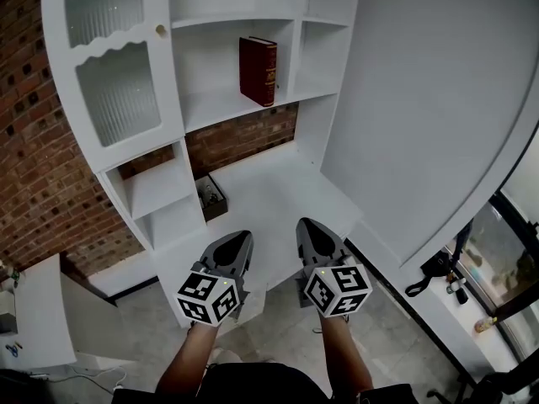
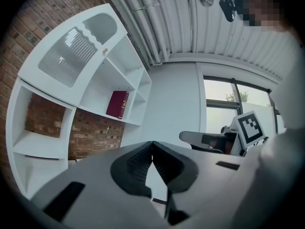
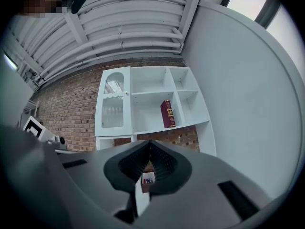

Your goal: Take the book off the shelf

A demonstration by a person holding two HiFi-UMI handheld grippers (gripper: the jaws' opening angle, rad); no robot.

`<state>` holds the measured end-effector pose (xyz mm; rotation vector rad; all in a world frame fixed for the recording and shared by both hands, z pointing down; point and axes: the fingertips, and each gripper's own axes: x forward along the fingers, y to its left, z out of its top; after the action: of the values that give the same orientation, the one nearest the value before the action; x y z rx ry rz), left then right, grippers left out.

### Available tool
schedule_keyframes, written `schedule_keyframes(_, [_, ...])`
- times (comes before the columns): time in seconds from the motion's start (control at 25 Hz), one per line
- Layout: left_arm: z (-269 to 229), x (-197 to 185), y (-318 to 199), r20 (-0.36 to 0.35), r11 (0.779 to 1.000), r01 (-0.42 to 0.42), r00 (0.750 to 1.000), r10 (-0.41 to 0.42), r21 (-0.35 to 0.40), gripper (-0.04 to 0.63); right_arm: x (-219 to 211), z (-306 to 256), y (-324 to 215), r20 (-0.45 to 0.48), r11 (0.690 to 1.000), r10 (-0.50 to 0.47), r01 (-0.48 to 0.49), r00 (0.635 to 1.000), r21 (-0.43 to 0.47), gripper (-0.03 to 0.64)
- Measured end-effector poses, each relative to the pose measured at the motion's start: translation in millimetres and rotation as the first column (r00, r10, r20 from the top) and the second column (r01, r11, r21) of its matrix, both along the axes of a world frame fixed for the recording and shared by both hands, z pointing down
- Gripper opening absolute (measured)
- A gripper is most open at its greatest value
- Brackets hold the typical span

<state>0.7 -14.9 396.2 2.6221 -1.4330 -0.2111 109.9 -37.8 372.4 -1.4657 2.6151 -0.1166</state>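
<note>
A dark red book (image 1: 258,70) stands upright on a middle shelf of the white shelf unit (image 1: 240,108), leaning slightly against a divider. It also shows far off in the left gripper view as the book (image 2: 117,104) and in the right gripper view as the book (image 3: 167,113). My left gripper (image 1: 240,240) and right gripper (image 1: 306,227) are held side by side low in front of the unit, well short of the book. Both point level at the shelves. The left gripper (image 2: 152,144) and the right gripper (image 3: 149,142) each have their jaws closed tip to tip with nothing between them.
A desk surface (image 1: 278,196) juts out below the shelves, with a small dark box (image 1: 210,197) of small items on it. A ribbed-glass cabinet door (image 1: 114,91) is left of the book. A brick wall (image 1: 34,167) lies behind, a white wall panel (image 1: 438,99) on the right.
</note>
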Motion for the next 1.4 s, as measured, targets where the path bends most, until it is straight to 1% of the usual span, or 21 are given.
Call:
schedule_keyframes(0.12, [1.9,6.8,4.8,0.004,1.000,0.005,1.000,-0.005,-0.004,0.016,3.2,3.7,4.6,-0.005,1.000,-0.012,0.012,1.000,-0.005,0.020])
schedule_keyframes(0.24, [1.2,18.2,8.1,0.009,1.000,-0.009,1.000,0.009,0.002,0.016,7.1,4.4,7.7,-0.005,1.000,-0.018,0.018,1.000,0.001,0.020])
schedule_keyframes(0.44, [3.3,26.8,8.6,0.036,1.000,-0.022,0.999,0.022,0.000,0.017,12.3,6.7,3.1,0.007,1.000,-0.017,0.017,1.000,-0.006,0.020])
schedule_keyframes(0.8, [6.8,20.2,-12.9,0.037,1.000,-0.023,0.999,0.023,-0.011,0.017,4.4,11.9,-18.9,0.015,0.999,-0.025,0.026,1.000,-0.023,0.020])
schedule_keyframes(1.12, [0.1,4.2,-43.7,0.029,1.000,-0.021,0.999,0.021,0.001,0.017,-12.1,8.9,-45.7,0.011,0.999,-0.027,0.028,1.000,-0.016,0.020])
schedule_keyframes(1.4, [-1.8,-4.5,-76.3,0.019,0.999,-0.032,0.999,0.032,0.003,0.017,-16.0,5.7,-76.5,0.023,1.000,0.008,-0.008,1.000,-0.016,0.020])
